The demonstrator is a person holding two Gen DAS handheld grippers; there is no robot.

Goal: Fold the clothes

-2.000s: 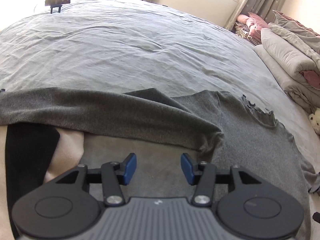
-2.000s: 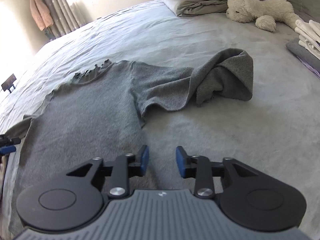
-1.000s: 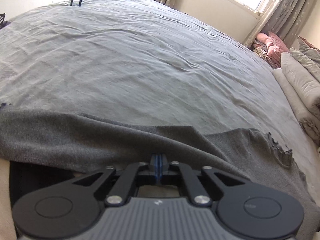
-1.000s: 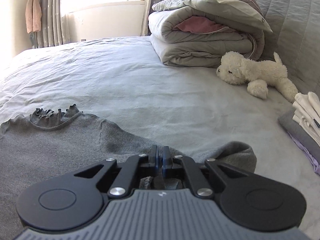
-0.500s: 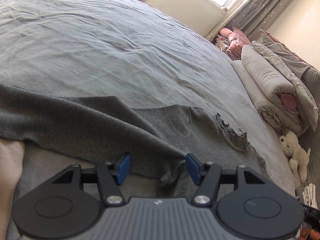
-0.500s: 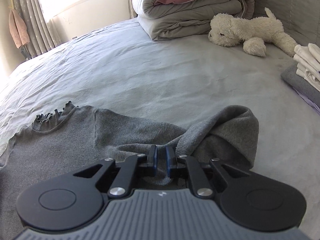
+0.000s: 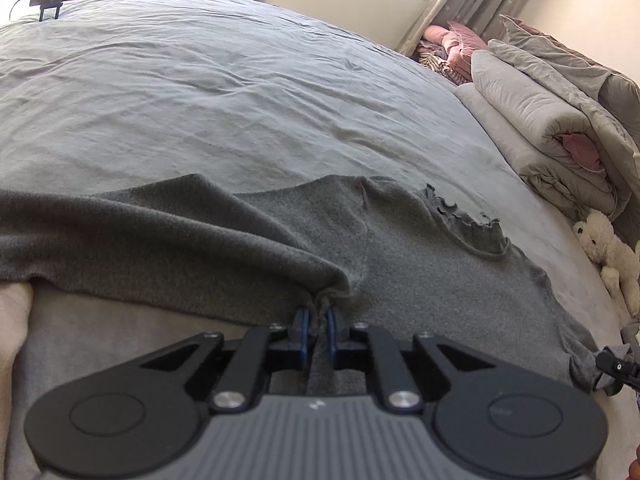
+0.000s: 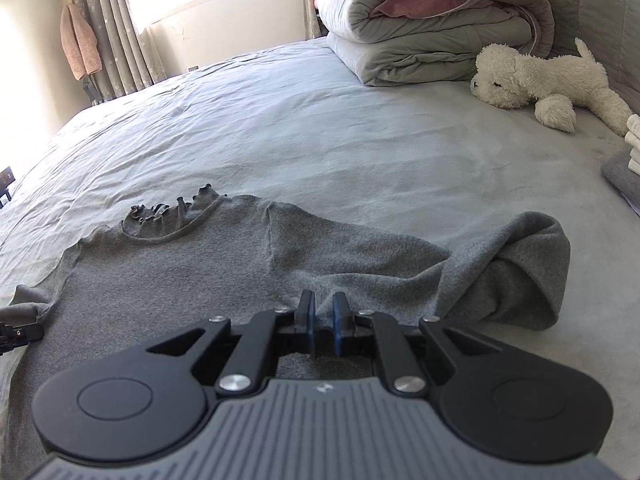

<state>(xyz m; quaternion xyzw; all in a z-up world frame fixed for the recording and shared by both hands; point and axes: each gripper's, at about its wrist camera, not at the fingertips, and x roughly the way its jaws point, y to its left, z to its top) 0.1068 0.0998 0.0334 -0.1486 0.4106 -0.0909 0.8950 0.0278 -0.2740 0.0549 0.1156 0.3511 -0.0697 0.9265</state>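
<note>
Left gripper (image 7: 316, 322) pinched shut on bunched fold of grey sweater (image 7: 420, 264) at armpit seam; left sleeve (image 7: 140, 240) runs off frame edge, cuff cut off. Right gripper (image 8: 323, 316) nearly closed on sweater fabric at opposite armpit — pinched cloth partly hidden behind blue pads (image 8: 338, 318). Sweater lies flat on grey bedsheet (image 8: 320, 120), frilled collar (image 8: 172, 212) away from grippers. Right sleeve (image 8: 512, 272) crumpled back on itself. Beyond: folded duvet (image 8: 432, 24), white plush dog (image 8: 540, 76).

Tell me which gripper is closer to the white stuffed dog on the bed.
Right. The right gripper, pinching the grey sweater at its underarm, is on the side of the stuffed dog. The left gripper grips the opposite underarm, across the sweater's body from the toy.
</note>
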